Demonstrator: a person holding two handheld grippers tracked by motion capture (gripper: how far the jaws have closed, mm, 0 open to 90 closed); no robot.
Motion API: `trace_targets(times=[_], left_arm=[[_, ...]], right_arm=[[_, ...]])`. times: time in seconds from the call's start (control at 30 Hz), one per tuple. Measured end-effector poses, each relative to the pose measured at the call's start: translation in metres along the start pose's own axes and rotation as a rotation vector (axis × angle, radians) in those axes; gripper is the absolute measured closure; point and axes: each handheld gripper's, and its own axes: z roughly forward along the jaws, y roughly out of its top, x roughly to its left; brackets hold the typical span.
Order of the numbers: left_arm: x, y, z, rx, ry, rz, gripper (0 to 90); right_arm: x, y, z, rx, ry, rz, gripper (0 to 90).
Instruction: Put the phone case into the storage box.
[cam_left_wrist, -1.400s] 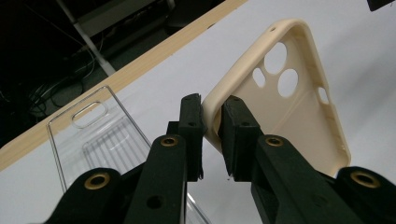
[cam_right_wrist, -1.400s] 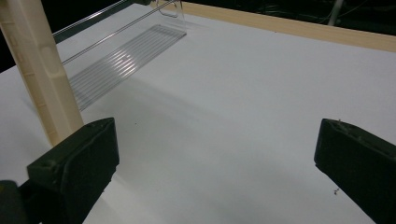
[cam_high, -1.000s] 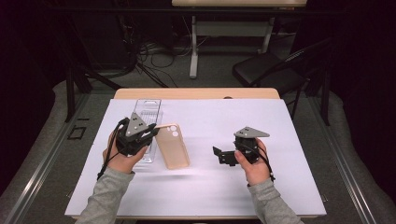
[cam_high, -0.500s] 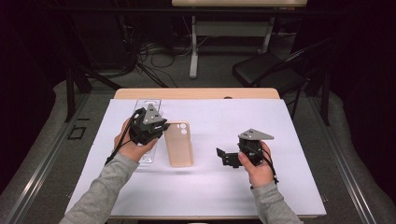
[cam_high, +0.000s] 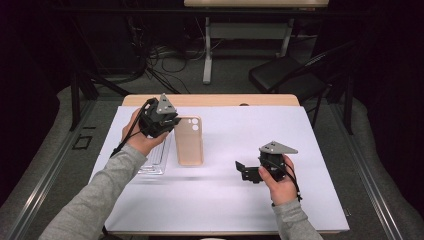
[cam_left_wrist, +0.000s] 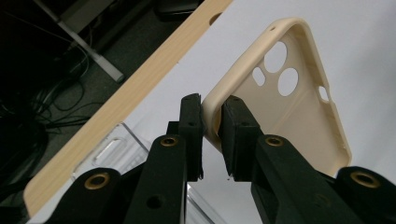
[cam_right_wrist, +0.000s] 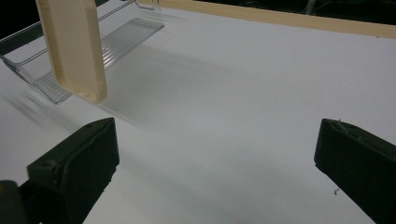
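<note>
The beige phone case (cam_high: 189, 141) looks light and thin-walled, most likely a soft, slightly rubbery shell that will flex if it is gripped across its open span. Its rim is the sensible place to pinch it: a narrow, raised edge that gives the pads two faces to bear on. A hold at one corner leaves the long body free to swing or droop, so a slow carry seems wise, and the smooth surface may slip if the pinch loosens.

The left gripper (cam_left_wrist: 211, 135) is closed on exactly that spot — its two black jaws stand almost together with only the case's side wall between them, near the end with the camera cut-outs. In the high view the case hangs out from this gripper above the white table sheet (cam_high: 310, 130), just beside the clear plastic tray (cam_high: 153, 161) that lies at the sheet's left edge; the right gripper view shows its lower end lifted off the surface, casting a shadow.

The right gripper (cam_right_wrist: 215, 158) holds nothing — its jaws are spread wide over bare sheet, well apart from the case, resting low in the person's right hand (cam_high: 280, 186).
</note>
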Motion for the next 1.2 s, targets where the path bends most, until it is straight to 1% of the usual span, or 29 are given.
trace_targets(times=[0.07, 0.2, 0.23, 0.3, 0.47, 0.5, 0.6, 0.67, 0.7, 0.8, 0.87, 0.93, 0.97, 1.07, 1.2], left_arm=[[0.005, 0.002, 0.002, -0.001, -0.002, -0.013, 79.4], [0.013, 0.006, 0.005, -0.011, -0.012, -0.008, 79.4], [0.015, 0.007, 0.005, -0.012, -0.011, -0.01, 79.4], [0.019, 0.009, 0.007, -0.006, -0.022, -0.016, 79.5], [0.025, 0.013, 0.011, -0.003, 0.002, -0.012, 79.4], [0.027, 0.014, 0.011, -0.004, 0.001, -0.013, 79.4], [0.032, 0.016, 0.011, 0.0, 0.009, -0.017, 79.4], [0.035, 0.017, 0.011, -0.002, 0.02, -0.009, 79.4], [0.038, 0.018, 0.011, -0.001, 0.024, -0.014, 79.4], [0.043, 0.019, 0.01, -0.004, 0.017, -0.004, 79.4], [0.048, 0.019, 0.011, -0.002, 0.014, -0.01, 79.4], [0.052, 0.02, 0.01, 0.0, 0.013, 0.0, 79.4], [0.054, 0.02, 0.01, 0.005, 0.015, -0.009, 79.4], [0.06, 0.019, 0.01, -0.002, 0.023, -0.024, 79.4], [0.067, 0.017, 0.008, -0.001, 0.04, -0.032, 79.4]], right_arm=[[0.0, -0.001, -0.001, 0.001, -0.005, 0.0, 0.0], [-0.001, -0.003, -0.005, -0.002, -0.013, -0.002, 0.0], [-0.001, -0.003, -0.006, -0.001, -0.017, 0.003, 0.0], [-0.002, -0.004, -0.007, 0.003, -0.021, 0.003, 0.0], [-0.003, -0.006, -0.009, -0.003, -0.025, 0.008, 0.0], [-0.003, -0.006, -0.01, -0.004, -0.026, 0.011, 0.0], [-0.004, -0.007, -0.01, -0.003, -0.027, 0.012, 0.0], [-0.004, -0.008, -0.011, -0.003, -0.028, 0.011, 0.0], [-0.004, -0.008, -0.011, 0.001, -0.029, 0.011, 0.0], [-0.004, -0.008, -0.012, -0.003, -0.03, 0.011, 0.0], [-0.004, -0.008, -0.012, -0.003, -0.032, 0.011, 0.0], [-0.004, -0.008, -0.012, -0.002, -0.033, 0.011, 0.0], [-0.004, -0.009, -0.012, -0.001, -0.032, 0.011, 0.0], [-0.004, -0.009, -0.011, 0.0, -0.033, 0.01, 0.0], [-0.004, -0.009, -0.01, 0.005, -0.032, 0.009, 0.0]])
